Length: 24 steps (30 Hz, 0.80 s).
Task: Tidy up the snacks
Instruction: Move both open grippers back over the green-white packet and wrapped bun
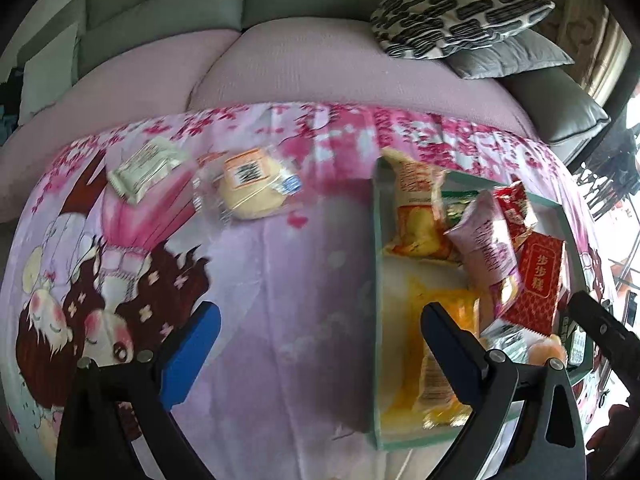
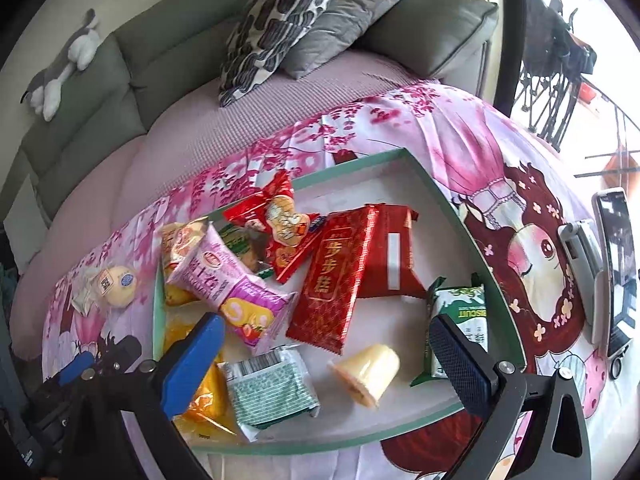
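Sorting loose snacks into the green tray (image 2: 424, 178), both tongs released and empty.

Left wrist view: the left gripper (image 1: 320, 354) hangs spread over the pink cloth (image 1: 280, 280), beside the tray; a round yellow bun (image 1: 250, 190) and a pale packet (image 1: 140, 170) lie well outside, so I judge the bun should be approached squarely and pinched gently.
Right wrist view: the right gripper (image 2: 328, 358) gapes over the tray; a red pack (image 2: 334, 276) reads 步步糕, a green pack (image 2: 464, 326) "BISCUIT".

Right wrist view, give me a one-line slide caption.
Open right tool above a green-rimmed tray of snack packets on a pink cartoon cloth.
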### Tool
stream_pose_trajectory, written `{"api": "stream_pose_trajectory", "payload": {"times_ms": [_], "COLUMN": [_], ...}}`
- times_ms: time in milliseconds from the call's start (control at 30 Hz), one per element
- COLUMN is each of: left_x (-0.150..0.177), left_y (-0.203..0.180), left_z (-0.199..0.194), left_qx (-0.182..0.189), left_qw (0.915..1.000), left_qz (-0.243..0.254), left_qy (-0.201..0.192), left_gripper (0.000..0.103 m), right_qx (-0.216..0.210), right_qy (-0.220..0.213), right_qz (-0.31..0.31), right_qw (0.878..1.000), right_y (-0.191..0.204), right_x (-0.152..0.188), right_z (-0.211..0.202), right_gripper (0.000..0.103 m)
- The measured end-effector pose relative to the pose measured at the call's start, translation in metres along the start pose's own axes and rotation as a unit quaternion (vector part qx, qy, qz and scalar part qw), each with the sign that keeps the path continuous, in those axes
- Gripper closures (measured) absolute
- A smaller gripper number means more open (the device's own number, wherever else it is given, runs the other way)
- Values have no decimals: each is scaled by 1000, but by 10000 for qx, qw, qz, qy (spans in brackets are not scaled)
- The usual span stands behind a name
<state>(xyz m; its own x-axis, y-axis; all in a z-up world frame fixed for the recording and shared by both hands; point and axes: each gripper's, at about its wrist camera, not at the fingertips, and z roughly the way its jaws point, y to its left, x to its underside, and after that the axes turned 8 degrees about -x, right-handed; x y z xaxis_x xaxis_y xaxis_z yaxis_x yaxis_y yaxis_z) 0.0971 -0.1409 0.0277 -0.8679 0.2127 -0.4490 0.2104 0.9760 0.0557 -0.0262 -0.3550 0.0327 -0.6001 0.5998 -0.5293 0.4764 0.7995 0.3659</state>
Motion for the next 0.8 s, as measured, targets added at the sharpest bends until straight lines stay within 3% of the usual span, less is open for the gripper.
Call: {"api": "stream_pose_trajectory", "payload": {"times_ms": [233,800], "left_x": [6,1], "left_y": [31,102], "left_z": [0,1], "left_qx": [-325,-579], "left_qw": [9994,9952], "left_qz": [-117,-742], "left_qy": [92,279], "left_gripper": [3,3], "right_qx": [-232,-415], "right_qy": [63,323], "right_qz": [-316,-1134], "right_qw": [9992,9922], "right_y": [36,107], "right_x": [8,32], "right_z": [1,14], "right_gripper": [0,0]}}
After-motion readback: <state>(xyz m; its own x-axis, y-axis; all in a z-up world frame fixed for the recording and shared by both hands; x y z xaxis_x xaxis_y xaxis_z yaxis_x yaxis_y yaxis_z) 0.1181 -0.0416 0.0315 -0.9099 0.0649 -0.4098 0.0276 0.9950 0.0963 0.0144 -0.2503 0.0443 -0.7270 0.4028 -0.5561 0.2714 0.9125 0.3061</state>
